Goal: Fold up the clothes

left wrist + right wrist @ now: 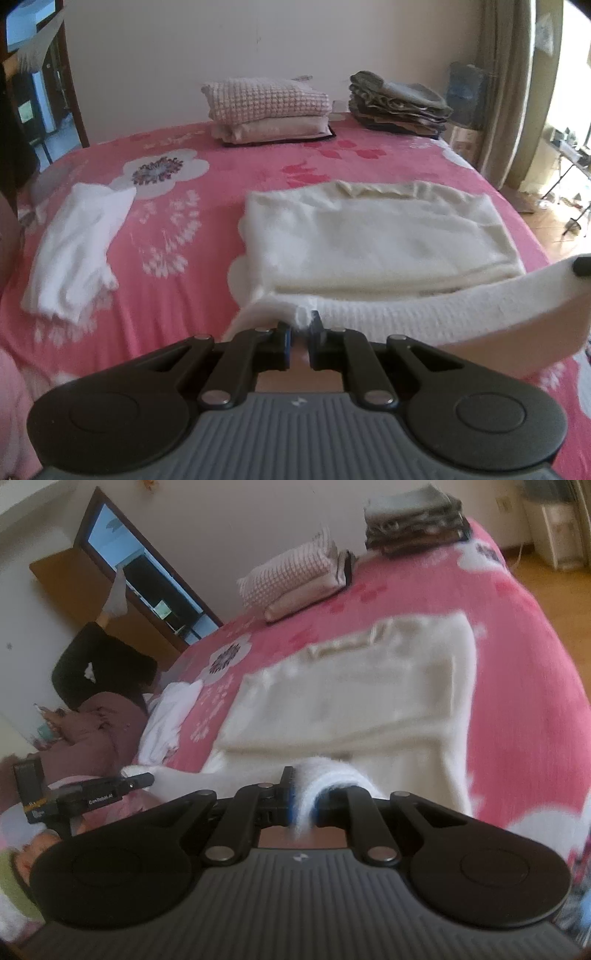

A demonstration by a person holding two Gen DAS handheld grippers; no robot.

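Note:
A cream sweater [373, 236] lies partly folded on the pink floral bed [207, 266]. My left gripper [303, 326] is shut on the sweater's near ribbed hem, lifted off the bed. My right gripper [304, 797] is shut on the same hem further right; the sweater [343, 698] spreads ahead of it. The right gripper's tip [581, 266] shows at the right edge of the left wrist view, with the hem stretched between both. The left gripper [142, 779] shows at the left of the right wrist view.
A crumpled white garment [75, 251] lies on the bed's left. Folded stacks stand at the back: a pink checked one [267, 107] and a dark one [400, 101]. Curtain and floor lie to the right of the bed. A person [96, 716] is at the bed's left.

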